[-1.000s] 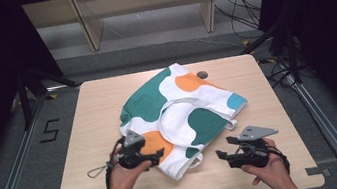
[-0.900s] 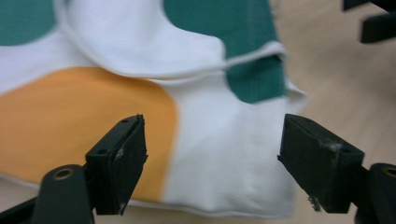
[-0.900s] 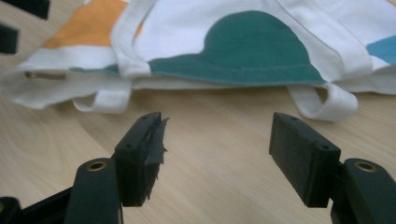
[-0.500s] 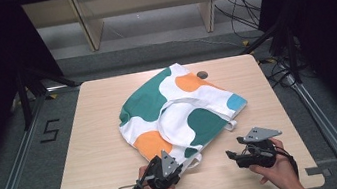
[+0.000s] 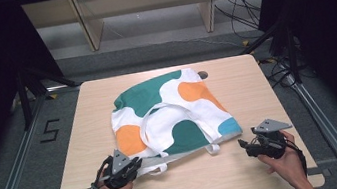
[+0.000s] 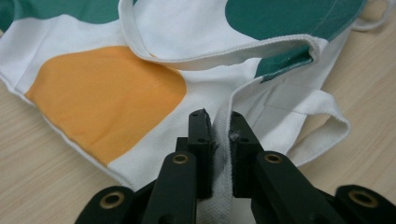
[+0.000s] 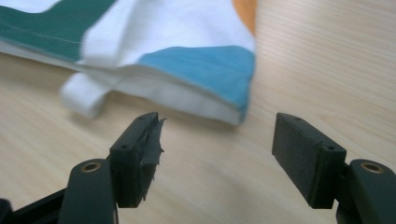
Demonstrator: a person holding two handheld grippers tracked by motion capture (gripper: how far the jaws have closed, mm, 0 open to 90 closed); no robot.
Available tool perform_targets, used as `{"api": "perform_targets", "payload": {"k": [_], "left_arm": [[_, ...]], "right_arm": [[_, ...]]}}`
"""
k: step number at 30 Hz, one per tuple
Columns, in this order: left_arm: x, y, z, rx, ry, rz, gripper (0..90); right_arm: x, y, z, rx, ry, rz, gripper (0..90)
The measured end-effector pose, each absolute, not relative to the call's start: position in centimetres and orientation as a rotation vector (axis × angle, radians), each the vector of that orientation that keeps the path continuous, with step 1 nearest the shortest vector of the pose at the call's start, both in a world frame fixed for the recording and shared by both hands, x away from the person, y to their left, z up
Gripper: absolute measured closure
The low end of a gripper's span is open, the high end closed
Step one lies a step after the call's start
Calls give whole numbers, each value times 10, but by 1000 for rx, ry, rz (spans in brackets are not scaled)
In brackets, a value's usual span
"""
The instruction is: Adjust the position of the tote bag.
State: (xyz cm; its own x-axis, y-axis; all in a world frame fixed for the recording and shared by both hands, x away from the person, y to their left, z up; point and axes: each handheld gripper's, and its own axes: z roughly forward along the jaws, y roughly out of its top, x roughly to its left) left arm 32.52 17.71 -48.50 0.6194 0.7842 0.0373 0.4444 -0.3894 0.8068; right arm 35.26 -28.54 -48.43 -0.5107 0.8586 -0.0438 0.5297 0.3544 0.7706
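So the tote bag (image 5: 171, 111) lies flat on the table (image 5: 87, 137), pretty much in the middle, turned at an angle so its open edge faces the near side. Its straps (image 5: 160, 121) are flopped on top of it, with one loop poking off the near edge onto the wood. The left gripper (image 5: 134, 166) sits at the bag's near left corner, jaws on either side of a fold of the fabric edge. The right gripper (image 5: 243, 145) is over on the near right, just beside the bag's right corner but not touching, resting low over bare table. A small hole (image 5: 202, 74) is behind the bag, near the far edge.
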Motion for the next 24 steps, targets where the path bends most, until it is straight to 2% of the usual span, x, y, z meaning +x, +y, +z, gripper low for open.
{"api": "perform_targets", "payload": {"k": [1, 4, 11, 15, 16, 17, 18, 21, 24], "left_arm": [[326, 180, -485, 2027, 986, 506, 817], [329, 182, -485, 2050, 947, 555, 816], [327, 183, -487, 2042, 979, 533, 805], [327, 183, -489, 2044, 974, 538, 781], [327, 182, -490, 2055, 967, 542, 781], [327, 182, -490, 2055, 967, 542, 784], [327, 183, -489, 2088, 953, 548, 788], [328, 180, -490, 2066, 967, 550, 801], [331, 180, -490, 2082, 941, 572, 805]], "right_arm": [[357, -284, -486, 1184, 2178, 979, 322], [371, -274, -489, 1131, 2211, 932, 323], [405, -253, -502, 964, 2244, 764, 419], [414, -250, -506, 894, 2234, 751, 657], [414, -250, -505, 879, 2236, 735, 700], [414, -250, -505, 879, 2236, 735, 700], [412, -250, -502, 874, 2236, 712, 767], [405, -256, -497, 845, 2281, 760, 805], [384, -261, -492, 910, 2290, 788, 818]]}}
